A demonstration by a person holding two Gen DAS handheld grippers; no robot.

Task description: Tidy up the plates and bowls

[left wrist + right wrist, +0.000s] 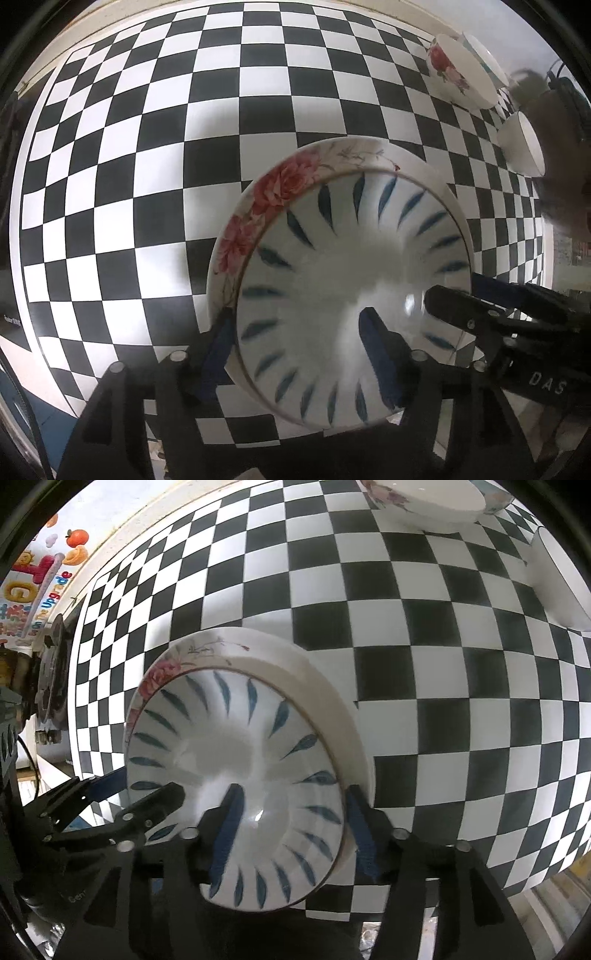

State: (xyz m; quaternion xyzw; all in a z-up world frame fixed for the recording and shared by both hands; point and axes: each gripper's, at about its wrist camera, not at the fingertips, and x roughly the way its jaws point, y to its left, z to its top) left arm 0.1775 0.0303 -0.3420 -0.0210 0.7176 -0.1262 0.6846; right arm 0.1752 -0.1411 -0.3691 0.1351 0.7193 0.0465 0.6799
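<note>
A blue-leaf bowl (332, 266) is nested inside a rose-patterned bowl (273, 188) above the checkered table. My left gripper (299, 354) is shut on the near-left rim of the two bowls, one finger inside and one outside. My right gripper (291, 830) is shut on the right rim of the same stack (236, 760), one finger inside the blue-leaf bowl and one outside the rose bowl (332, 701). The right gripper shows at the right of the left wrist view (480, 302); the left gripper shows at the left of the right wrist view (122, 812).
The black-and-white checkered table (155, 155) spreads around. Another rose bowl (458, 74) stands at the far right with a further bowl behind it, and a plain white bowl (524, 147) stands nearer. In the right wrist view they lie at the top (424, 502) and right (557, 583).
</note>
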